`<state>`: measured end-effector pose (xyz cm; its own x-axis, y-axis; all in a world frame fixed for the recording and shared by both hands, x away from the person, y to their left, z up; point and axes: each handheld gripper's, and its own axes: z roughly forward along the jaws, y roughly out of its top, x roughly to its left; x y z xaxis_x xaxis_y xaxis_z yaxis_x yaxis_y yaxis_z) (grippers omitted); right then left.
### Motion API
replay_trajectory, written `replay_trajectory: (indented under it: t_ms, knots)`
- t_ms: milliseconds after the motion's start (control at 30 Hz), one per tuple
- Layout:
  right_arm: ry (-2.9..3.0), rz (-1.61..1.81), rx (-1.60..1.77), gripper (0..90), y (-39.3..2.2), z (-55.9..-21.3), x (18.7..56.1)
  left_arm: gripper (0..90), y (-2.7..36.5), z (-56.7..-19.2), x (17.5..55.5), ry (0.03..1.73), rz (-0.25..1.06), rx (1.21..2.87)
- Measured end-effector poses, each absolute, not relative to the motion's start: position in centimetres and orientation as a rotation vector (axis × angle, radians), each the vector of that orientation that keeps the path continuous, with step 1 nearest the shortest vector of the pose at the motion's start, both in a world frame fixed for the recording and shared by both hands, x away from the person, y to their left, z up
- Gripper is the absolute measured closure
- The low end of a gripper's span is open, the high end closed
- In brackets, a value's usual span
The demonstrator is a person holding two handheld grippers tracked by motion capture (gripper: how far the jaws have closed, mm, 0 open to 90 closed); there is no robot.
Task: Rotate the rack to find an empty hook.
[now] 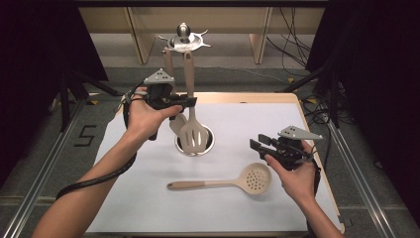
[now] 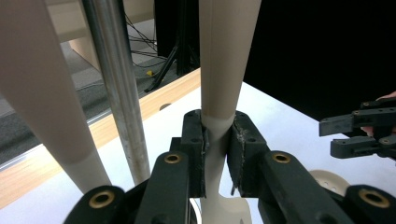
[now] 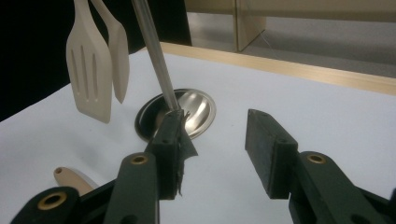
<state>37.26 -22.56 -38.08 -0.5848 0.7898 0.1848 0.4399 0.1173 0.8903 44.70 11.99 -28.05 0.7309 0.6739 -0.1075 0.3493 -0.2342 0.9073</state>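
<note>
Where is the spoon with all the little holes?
In the high view the skimmer spoon lies flat on the white table, near the front right, its round bowl just below the right tool and in front of the round metal stand base.

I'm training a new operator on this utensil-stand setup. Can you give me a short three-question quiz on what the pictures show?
1. True or false: the left gripper is shut on the handle of the slotted spatula that hangs from the stand.
2. Which utensil lies flat on the white table? A) the slotted spatula B) the skimmer spoon C) the plain spatula
3. Fill in: the right gripper has its jaws ____, with nothing between them.

Key: 1 true. 2 B. 3 open.
</note>
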Motion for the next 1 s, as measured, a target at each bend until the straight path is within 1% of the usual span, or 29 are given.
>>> replay_trajectory:
  t_ms: [267, 433, 500, 600, 633, 667, 700, 733, 767, 833, 933, 1000]
  knots:
    - [2.06, 1.467, 1.193, 58.4, -22.5, -38.2, 37.3, 76.8, 12.0, -28.2, 45.1, 0.803, 0.384, 1.845]
    - [2.067, 1.462, 1.197, 58.4, -22.5, -38.3, 37.3, 76.6, 12.4, -28.3, 45.7, 0.707, 0.452, 1.881]
    - [2.066, 1.462, 1.197, 58.4, -22.5, -38.3, 37.3, 76.5, 12.3, -28.4, 45.4, 0.742, 0.429, 1.863]
    - [2.063, 1.461, 1.244, 58.4, -22.4, -38.2, 37.1, 75.6, 12.6, -28.5, 45.4, 0.708, 0.441, 1.863]
    - [2.063, 1.462, 1.242, 58.3, -22.4, -38.2, 37.1, 74.9, 12.7, -28.6, 45.4, 0.695, 0.446, 1.86]
    - [2.063, 1.458, 1.214, 58.3, -22.5, -38.3, 37.2, 73.3, 12.8, -28.6, 45.0, 0.719, 0.445, 1.853]
    - [2.064, 1.45, 1.18, 58.3, -22.6, -38.3, 37.3, 70.2, 12.9, -28.7, 45.0, 0.704, 0.447, 1.849]
    - [2.059, 1.459, 1.198, 58.3, -22.5, -38.4, 37.2, 67.2, 12.6, -28.8, 44.2, 0.78, 0.407, 1.813]
    - [2.06, 1.46, 1.205, 58.2, -22.4, -38.3, 37.2, 63.9, 12.8, -28.8, 44.0, 0.773, 0.419, 1.812]
    - [2.06, 1.46, 1.207, 58.1, -22.4, -38.3, 37.1, 60.9, 13.3, -28.9, 43.4, 0.752, 0.438, 1.808]
    - [2.061, 1.462, 1.243, 58.1, -22.5, -38.1, 37.0, 61.4, 13.8, -28.8, 42.6, 0.739, 0.46, 1.81]
    - [2.047, 1.47, 1.242, 58.1, -22.5, -38.1, 37.0, 65.0, 14.3, -28.5, 42.1, 0.733, 0.481, 1.805]
